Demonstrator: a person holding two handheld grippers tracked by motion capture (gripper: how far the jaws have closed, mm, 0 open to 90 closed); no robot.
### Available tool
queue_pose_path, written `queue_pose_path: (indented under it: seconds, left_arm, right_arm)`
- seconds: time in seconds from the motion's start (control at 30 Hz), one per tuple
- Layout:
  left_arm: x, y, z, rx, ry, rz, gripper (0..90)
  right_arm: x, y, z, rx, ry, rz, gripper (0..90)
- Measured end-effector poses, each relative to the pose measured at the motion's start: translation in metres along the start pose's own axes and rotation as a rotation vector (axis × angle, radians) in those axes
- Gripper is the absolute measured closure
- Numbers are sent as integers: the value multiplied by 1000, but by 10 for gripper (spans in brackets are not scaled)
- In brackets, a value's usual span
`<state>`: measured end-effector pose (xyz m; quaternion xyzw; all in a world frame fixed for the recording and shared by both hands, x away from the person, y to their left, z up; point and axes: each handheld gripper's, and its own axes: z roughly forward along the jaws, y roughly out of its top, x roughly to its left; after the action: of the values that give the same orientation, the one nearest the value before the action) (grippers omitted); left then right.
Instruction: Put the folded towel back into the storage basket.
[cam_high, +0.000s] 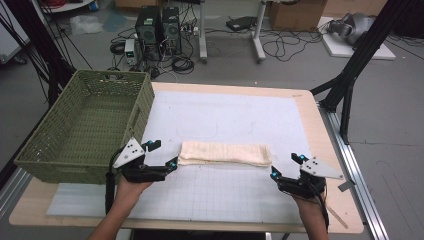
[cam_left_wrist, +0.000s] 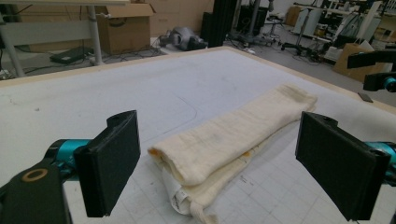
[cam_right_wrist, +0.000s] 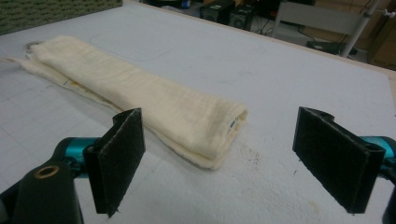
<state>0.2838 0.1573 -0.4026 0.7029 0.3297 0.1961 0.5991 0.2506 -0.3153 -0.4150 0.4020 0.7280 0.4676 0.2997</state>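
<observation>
A folded cream cloth of soft, ribbed weave is flanked at frame centre by the left gripper and right gripper, both spread wide; it seems untouched.

Soft, matt, ribbed cream cloth ahead of the left gripper. Matt black jaw pads. Woven green plastic basket beside it.
</observation>
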Motion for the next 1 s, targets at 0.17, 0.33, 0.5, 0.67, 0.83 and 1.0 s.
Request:
queue_pose_path:
  seconds: [0.17, 0.33, 0.5, 0.67, 0.83, 1.0]
  left_arm:
    - [8, 13, 3, 9, -2, -18, 143]
    - [10, 24, 9, 25, -8, -11, 143]
    - [15, 34, 27, 61, -14, -32, 144]
    - [17, 31, 45, 126, -13, -39, 155]
    - [22, 23, 60, 180, -2, -63, 184]
    - [28, 14, 73, 243, -21, -94, 272]
  right_arm:
    - [0, 0, 1, 5, 7, -1, 157]
    - [1, 0, 1, 4, 8, -6, 161]
    - [-2, -1, -2, 1, 2, 0, 161]
    - [-3, -1, -2, 2, -1, 3, 161]
    - [-3, -1, 0, 7, 1, 6, 161]
    - [-3, -1, 0, 10, 3, -1, 162]
